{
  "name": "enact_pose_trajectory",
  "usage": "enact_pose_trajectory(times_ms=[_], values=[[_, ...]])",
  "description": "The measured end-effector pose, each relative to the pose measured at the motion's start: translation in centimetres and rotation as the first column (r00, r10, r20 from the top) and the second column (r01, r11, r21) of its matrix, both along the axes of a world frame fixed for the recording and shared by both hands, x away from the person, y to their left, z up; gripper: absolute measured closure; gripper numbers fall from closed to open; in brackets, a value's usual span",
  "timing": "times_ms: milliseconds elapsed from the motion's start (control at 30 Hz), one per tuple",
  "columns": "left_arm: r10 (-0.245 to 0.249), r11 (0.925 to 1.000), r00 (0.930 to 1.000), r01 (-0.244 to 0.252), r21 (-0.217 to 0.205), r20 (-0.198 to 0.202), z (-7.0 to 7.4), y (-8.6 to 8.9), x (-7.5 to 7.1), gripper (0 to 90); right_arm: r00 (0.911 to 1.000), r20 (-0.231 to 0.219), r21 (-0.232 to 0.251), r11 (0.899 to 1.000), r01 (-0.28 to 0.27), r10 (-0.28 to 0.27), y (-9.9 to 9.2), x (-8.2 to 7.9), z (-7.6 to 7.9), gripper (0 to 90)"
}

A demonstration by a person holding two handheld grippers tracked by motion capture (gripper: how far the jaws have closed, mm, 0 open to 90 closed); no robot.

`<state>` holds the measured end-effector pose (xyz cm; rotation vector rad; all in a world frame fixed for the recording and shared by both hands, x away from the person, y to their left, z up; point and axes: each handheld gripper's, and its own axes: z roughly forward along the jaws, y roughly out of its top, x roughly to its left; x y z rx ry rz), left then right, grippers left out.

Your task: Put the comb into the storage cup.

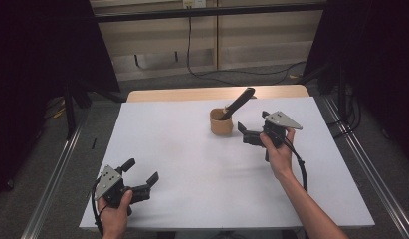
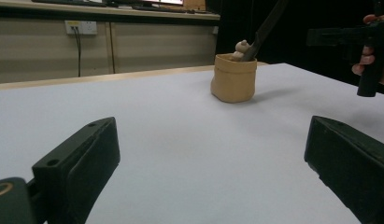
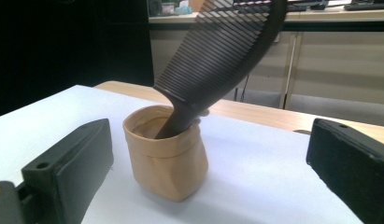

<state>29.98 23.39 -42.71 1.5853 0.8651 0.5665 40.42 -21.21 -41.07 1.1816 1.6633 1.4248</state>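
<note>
both tongs gape empty, right tongs [image 1: 252,130] beside the comb [image 1: 238,103] in its pouch [image 1: 221,123].

comb [image 3: 217,60] tip cut off at top edge | handle end hidden in pouch [image 3: 166,163]

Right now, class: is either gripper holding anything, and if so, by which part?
Nothing is held. Both the left gripper and right gripper are open; the comb leans in the pouch.

Black comb [image 3: 217,60] leans handle-down in tan pouch [image 3: 166,158], upright on white table [image 1: 192,164].
</note>
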Motion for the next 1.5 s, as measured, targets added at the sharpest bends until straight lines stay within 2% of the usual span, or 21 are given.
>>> enact_pose_trajectory(times_ms=[167,400,700,833,967,1067,1267,1500], values=[[0.002,1.0000,1.0000,-0.002,0.002,0.002,0.1,0.0,0.0,3.5,0.9999,0.010,0.015,1.000,0.012,-0.012,-0.7,-1.0,0.2,0.1],[0.009,0.9999,0.9999,-0.009,-0.004,0.012,0.2,0.2,-0.3,3.5,0.9985,0.022,-0.007,0.999,0.050,-0.050,-1.6,-2.1,-0.1,0.1],[0.022,0.9998,0.9996,-0.022,-0.002,0.018,0.2,0.2,-0.5,3.6,0.9975,0.044,0.007,0.998,0.056,-0.056,-2.6,-3.9,-0.2,0.1],[0.034,0.9994,0.9993,-0.034,-0.004,0.018,0.2,0.2,-0.6,4.3,0.9969,0.050,-0.002,0.998,0.060,-0.060,-3.2,-4.8,-0.2,0.0],[0.033,0.9994,0.9992,-0.033,-0.002,0.022,0.4,0.2,-0.8,4.4,0.9954,0.048,0.006,0.997,0.083,-0.083,-3.8,-5.4,-0.4,0.1],[0.042,0.9990,0.9989,-0.041,-0.019,0.022,0.4,0.1,-0.9,4.4,0.9945,0.051,0.002,0.996,0.091,-0.091,-4.2,-6.1,-0.5,0.1],[0.046,0.9989,0.9986,-0.045,-0.015,0.027,0.5,0.2,-1.1,4.4,0.9928,0.074,-0.027,0.995,0.096,-0.094,-4.8,-7.6,-0.2,0.0],[0.060,0.9980,0.9978,-0.059,-0.021,0.027,0.5,0.4,-1.2,4.0,0.9918,0.070,-0.021,0.994,0.109,-0.107,-5.8,-8.8,-0.4,0.0]])
